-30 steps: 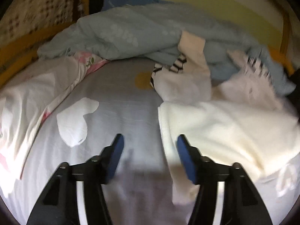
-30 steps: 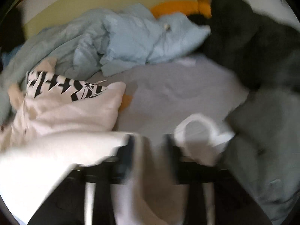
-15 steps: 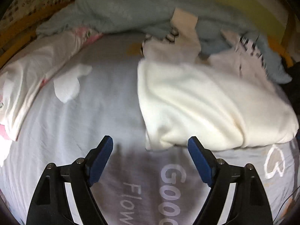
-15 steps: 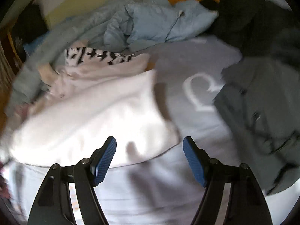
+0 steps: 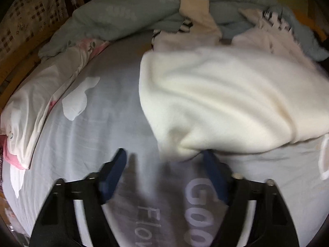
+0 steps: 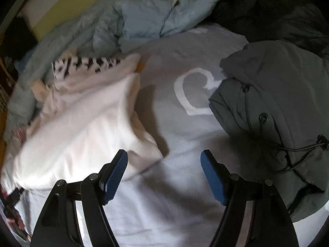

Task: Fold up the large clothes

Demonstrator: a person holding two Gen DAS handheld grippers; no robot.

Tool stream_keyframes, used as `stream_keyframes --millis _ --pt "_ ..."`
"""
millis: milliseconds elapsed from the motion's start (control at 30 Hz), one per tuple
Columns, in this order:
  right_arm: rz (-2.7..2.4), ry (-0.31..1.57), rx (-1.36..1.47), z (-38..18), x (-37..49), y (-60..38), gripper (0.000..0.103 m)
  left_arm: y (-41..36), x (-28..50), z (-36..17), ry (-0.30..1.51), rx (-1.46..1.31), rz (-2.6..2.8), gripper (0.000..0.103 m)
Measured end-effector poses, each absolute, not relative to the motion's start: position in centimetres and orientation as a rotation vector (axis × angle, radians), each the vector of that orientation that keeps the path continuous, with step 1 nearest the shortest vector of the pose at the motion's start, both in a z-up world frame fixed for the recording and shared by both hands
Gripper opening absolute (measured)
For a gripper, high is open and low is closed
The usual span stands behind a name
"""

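A folded cream-white garment lies on the grey printed bedsheet. It also shows at the left of the right wrist view. My left gripper is open, its blue fingers straddling the garment's near left corner, which overlaps the right fingertip. My right gripper is open and empty over the sheet, just right of the garment's edge; its left fingertip sits in front of the cloth.
A cream and black-patterned garment and a crumpled light-blue duvet lie behind. A folded dark grey hooded jacket lies at the right, black clothing beyond. A white-pink pillow lies left.
Both grippers let go of the white garment and opened a second ago. Since then the left gripper has moved forward to its near corner, and the right gripper has shifted right over the sheet.
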State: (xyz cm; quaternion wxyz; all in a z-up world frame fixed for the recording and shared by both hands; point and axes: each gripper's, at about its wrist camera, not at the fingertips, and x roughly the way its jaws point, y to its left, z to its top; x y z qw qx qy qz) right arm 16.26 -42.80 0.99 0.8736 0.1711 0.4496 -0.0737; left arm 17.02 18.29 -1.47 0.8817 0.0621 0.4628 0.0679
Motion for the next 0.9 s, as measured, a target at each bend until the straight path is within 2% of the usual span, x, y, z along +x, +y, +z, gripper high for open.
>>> stream_keyframes --millis 67,133,167,200,267,367,433,500,633,667,700,767,900 --pt "-0.18 0.951 0.334 0.7 16.6 -42.7 0.075 18.5 17.3 -2.5 0.97 0.094 0.15 0.047" --pt "-0.211 0.946 0.336 0.9 16.7 -43.0 0.075 18.8 17.6 -2.3 0.927 0.032 0.155 0.028" --pt "-0.209 0.938 0.347 1.0 16.6 -43.2 0.075 19.0 17.7 -2.1 0.914 -0.001 0.143 0.01" --pt "-0.204 0.933 0.353 1.2 16.5 -43.3 0.075 19.2 17.7 -2.0 0.907 -0.037 0.131 0.003" --pt "-0.203 0.923 0.353 1.4 16.3 -43.6 0.075 19.8 17.1 -1.5 0.883 -0.07 0.14 0.002" --pt "-0.221 0.928 0.338 1.3 16.3 -43.7 0.075 20.5 15.5 0.7 0.796 -0.078 0.182 0.0" --pt "-0.218 0.938 0.338 1.1 16.6 -43.8 0.075 21.0 14.8 2.5 0.713 0.014 0.315 0.0" --pt "-0.222 0.935 0.332 1.2 16.8 -43.9 0.075 21.3 15.1 3.4 0.739 0.09 0.317 0.0" --pt "-0.22 0.919 0.329 1.5 16.5 -43.9 0.075 20.2 14.9 3.0 0.804 0.066 0.082 0.003" --pt "-0.217 0.912 0.339 1.6 16.4 -44.0 0.075 19.5 14.9 2.7 0.817 0.067 0.035 0.014" --pt "-0.208 0.905 0.352 1.8 16.3 -44.0 0.075 18.8 15.0 2.4 0.833 0.072 0.016 0.031" --pt "-0.177 0.894 0.377 2.0 16.3 -43.9 0.075 17.7 15.4 1.5 0.865 0.079 -0.013 0.046" --pt "-0.083 0.91 0.37 1.9 16.6 -42.7 0.075 16.6 17.3 -1.2 0.924 0.111 0.069 0.047"
